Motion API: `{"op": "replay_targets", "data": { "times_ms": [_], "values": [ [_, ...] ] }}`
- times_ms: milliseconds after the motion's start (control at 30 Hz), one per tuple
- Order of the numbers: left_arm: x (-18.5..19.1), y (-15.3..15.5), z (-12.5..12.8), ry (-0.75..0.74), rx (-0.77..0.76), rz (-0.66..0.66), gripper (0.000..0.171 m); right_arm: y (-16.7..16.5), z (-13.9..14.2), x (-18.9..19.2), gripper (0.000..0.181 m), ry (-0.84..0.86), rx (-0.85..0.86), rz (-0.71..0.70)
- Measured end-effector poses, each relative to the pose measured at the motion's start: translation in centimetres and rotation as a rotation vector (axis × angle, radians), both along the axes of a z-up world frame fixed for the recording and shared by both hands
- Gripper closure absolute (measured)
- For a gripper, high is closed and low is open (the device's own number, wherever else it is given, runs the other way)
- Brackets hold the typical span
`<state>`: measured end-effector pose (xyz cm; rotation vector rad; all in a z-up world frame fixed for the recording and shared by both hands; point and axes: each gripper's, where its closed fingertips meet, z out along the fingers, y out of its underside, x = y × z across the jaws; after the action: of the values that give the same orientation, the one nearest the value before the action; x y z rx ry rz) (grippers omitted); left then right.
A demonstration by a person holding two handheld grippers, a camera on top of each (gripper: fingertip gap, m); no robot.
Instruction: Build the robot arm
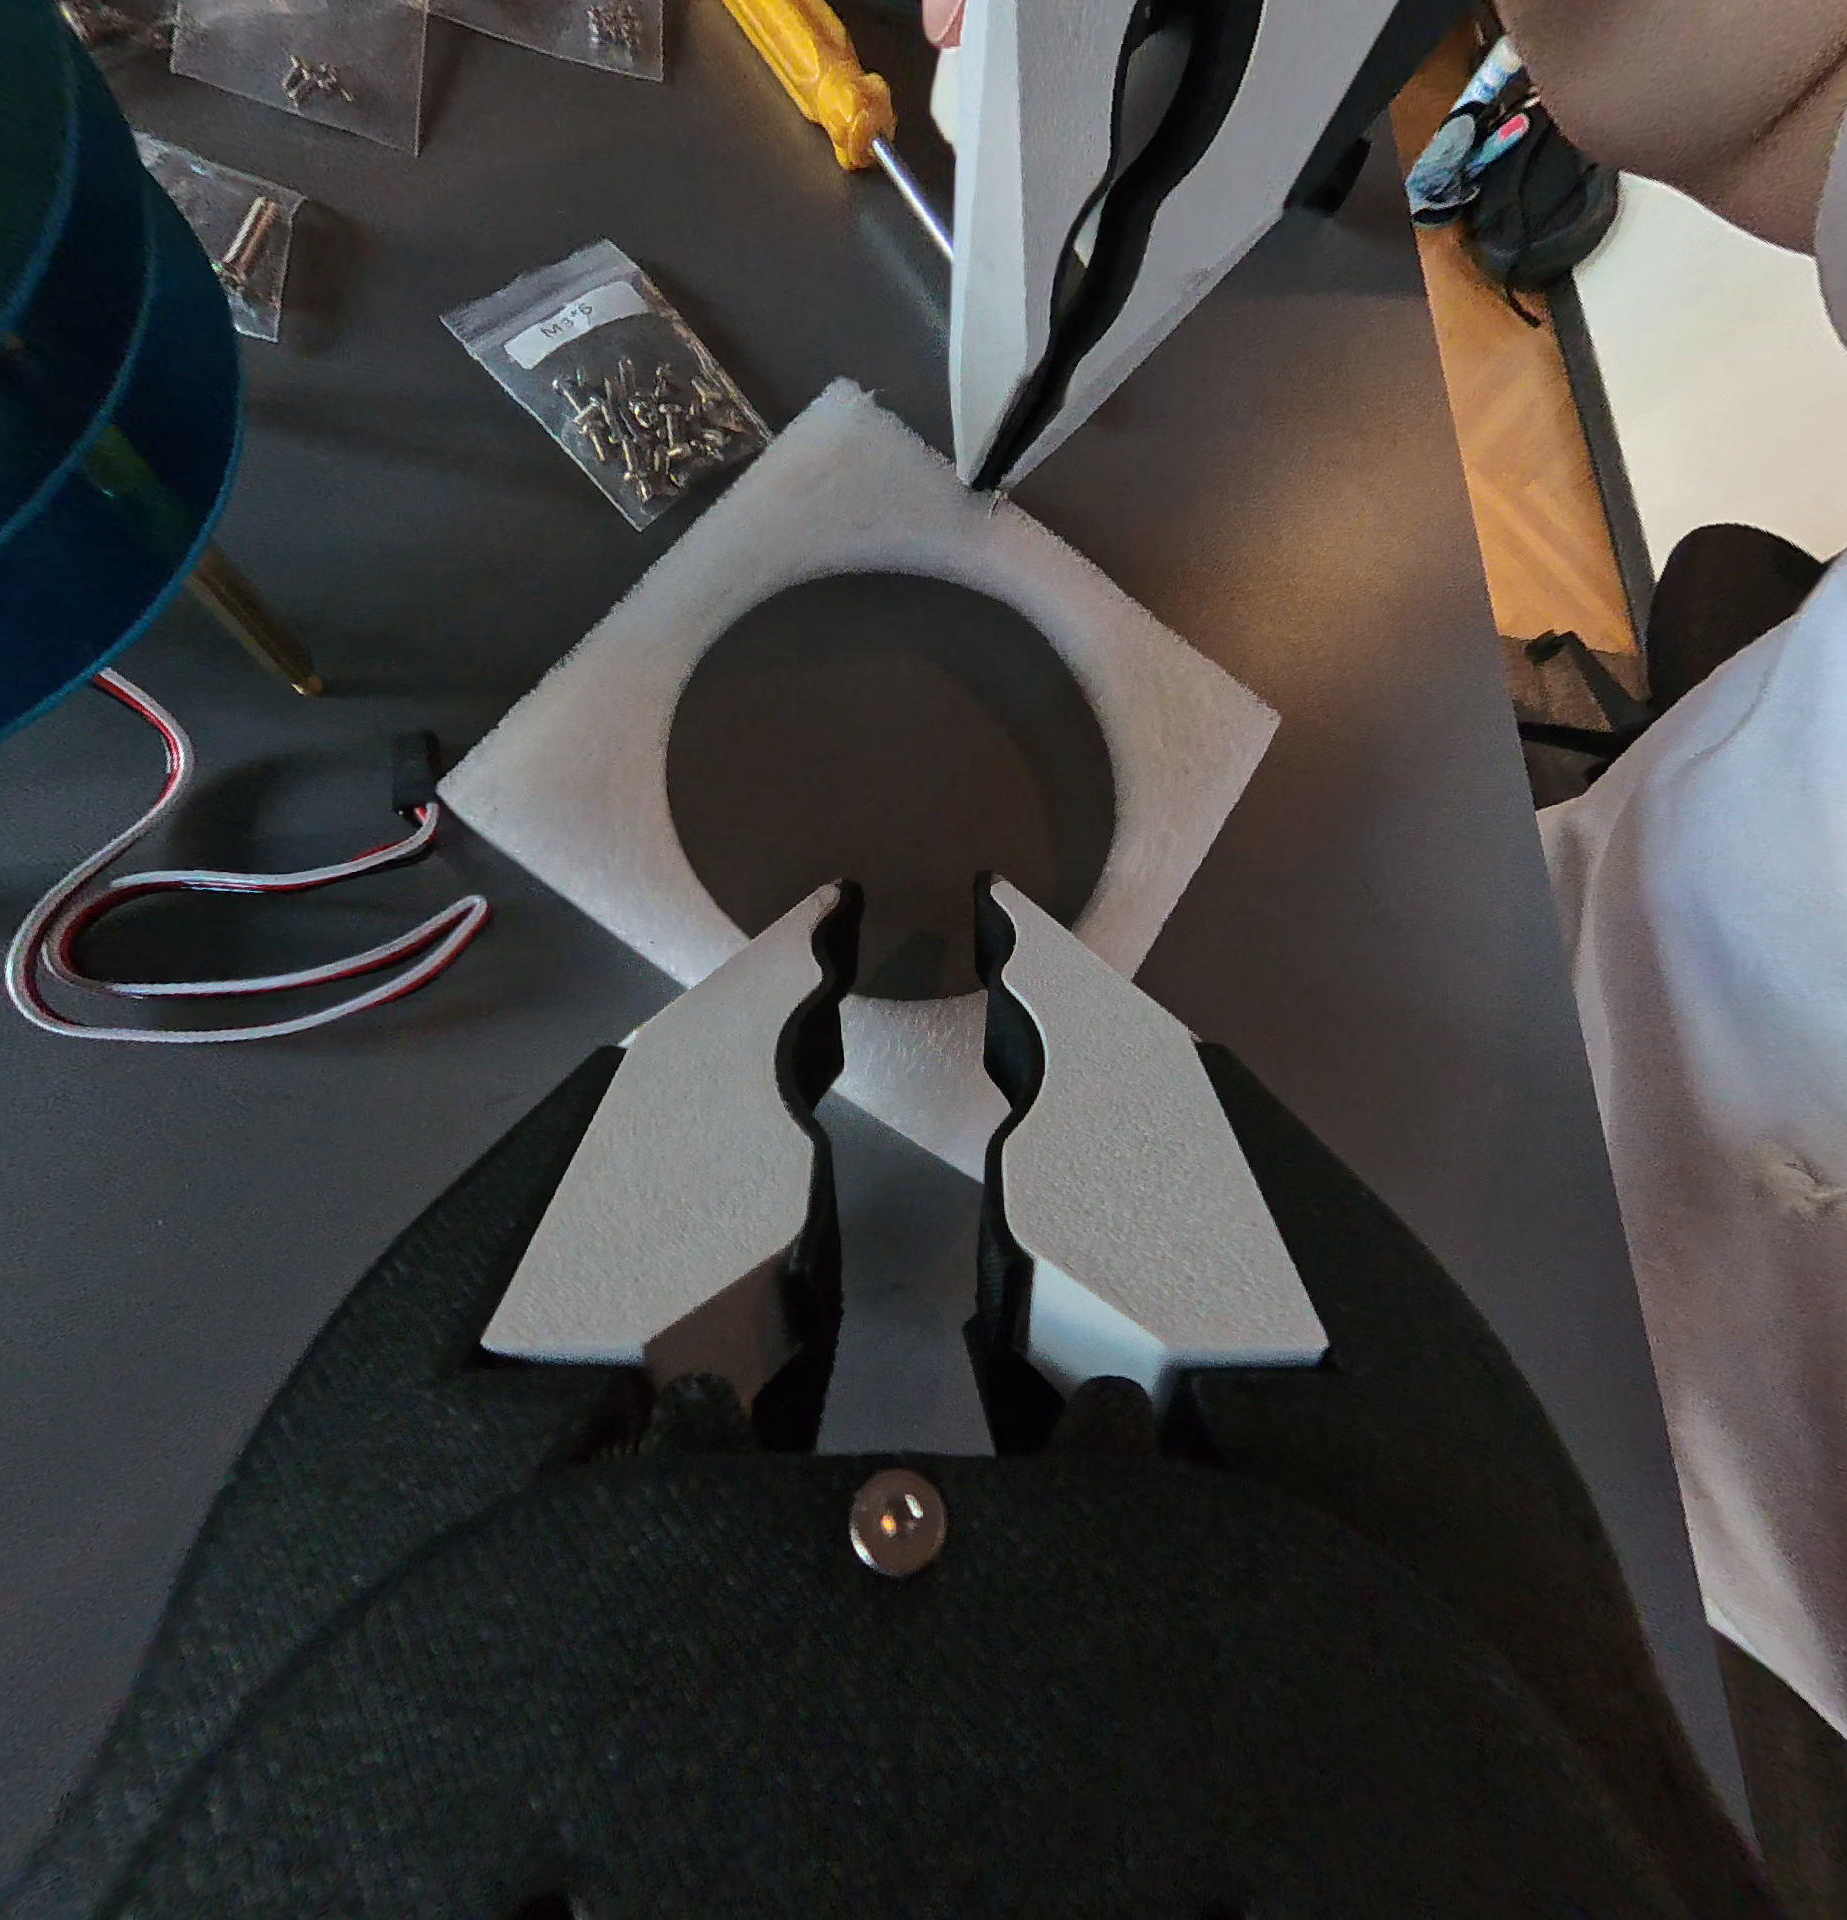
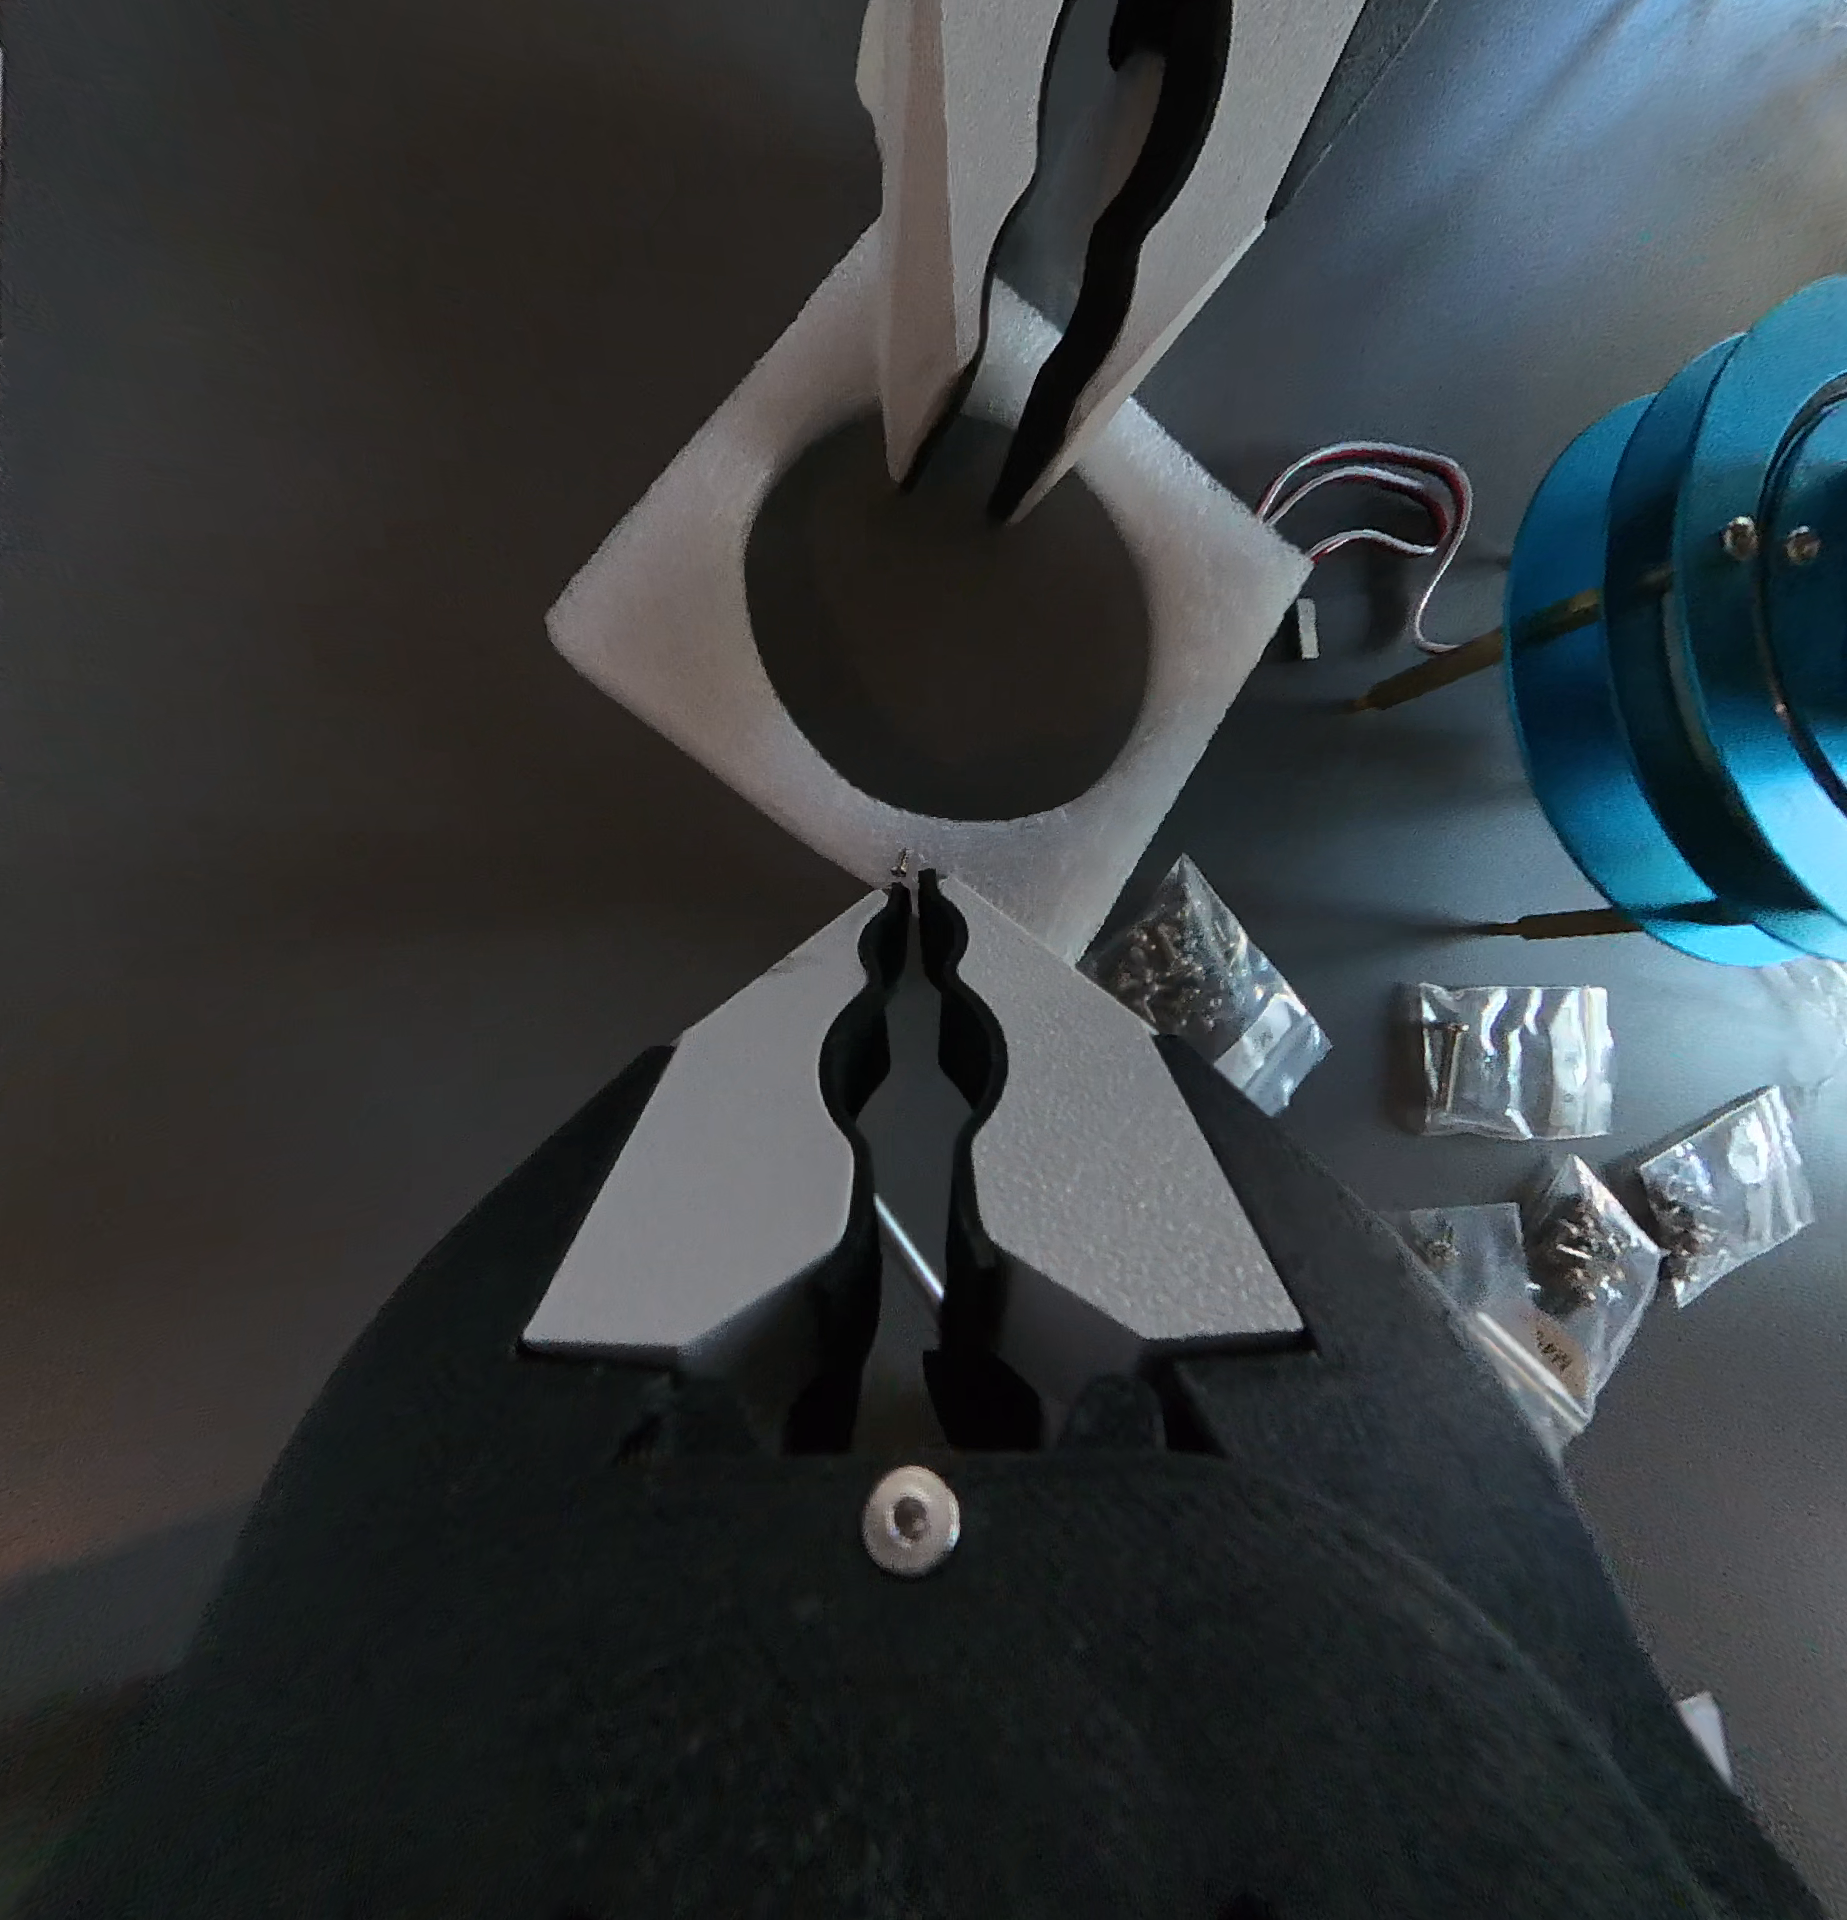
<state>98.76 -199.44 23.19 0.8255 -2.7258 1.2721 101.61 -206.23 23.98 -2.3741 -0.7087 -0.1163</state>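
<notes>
A white foam square point(image 1: 607, 748) with a round hole lies on the dark table point(image 1: 1314, 727). My left gripper point(image 1: 914, 894) is open and empty, its tips hanging over the near edge of the hole. It also shows at the top of the right wrist view point(image 2: 955, 499). My right gripper point(image 2: 911, 883) is shut at the foam's point(image 2: 670, 613) opposite corner. A tiny metal screw point(image 2: 901, 860) sticks out of its tips over the foam. In the left wrist view the right gripper point(image 1: 986, 483) touches that corner with its pads together.
A blue round metal device point(image 2: 1677, 675) stands beside the foam, with a red and white cable point(image 1: 223, 935) near it. Several clear bags of screws point(image 2: 1210, 987) and a yellow screwdriver point(image 1: 815, 83) lie around. The table edge and a person's white sleeve point(image 1: 1729, 1143) are on the right.
</notes>
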Motion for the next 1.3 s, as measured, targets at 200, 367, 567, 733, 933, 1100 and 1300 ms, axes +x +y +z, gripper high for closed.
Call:
{"op": "replay_targets", "data": {
  "times_ms": [200,367,567,733,933,1100,1300],
  "values": [
    [-0.2,-0.1,0.0,0.024,-0.010,-0.002,0.153,-0.3,0.9,-0.4,0.167,0.127,0.049,-0.062],
    [-0.3,-0.1,0.0,0.022,-0.006,-0.007,0.154,0.3,1.0,-0.6,0.168,0.226,0.066,-0.131],
    [-0.3,-0.2,0.0,0.020,-0.004,-0.006,0.154,0.5,-0.2,-0.2,0.177,0.251,0.029,-0.176],
    [-0.4,-0.2,0.0,0.017,0.003,-0.007,0.154,0.2,-0.1,-0.3,0.179,0.247,0.033,-0.172],
    [-0.7,-0.2,-0.1,0.030,0.011,-0.010,0.154,-1.8,0.2,1.4,0.179,0.176,0.006,-0.235],
    [-1.4,0.1,-0.1,0.078,0.028,-0.023,0.155,-2.8,-1.3,2.2,0.177,0.183,-0.162,-0.273],
    [-1.6,-0.2,1.0,0.016,0.044,-0.041,0.147,-3.4,-0.4,2.4,0.167,0.205,-0.164,-0.305]
  ]
}}
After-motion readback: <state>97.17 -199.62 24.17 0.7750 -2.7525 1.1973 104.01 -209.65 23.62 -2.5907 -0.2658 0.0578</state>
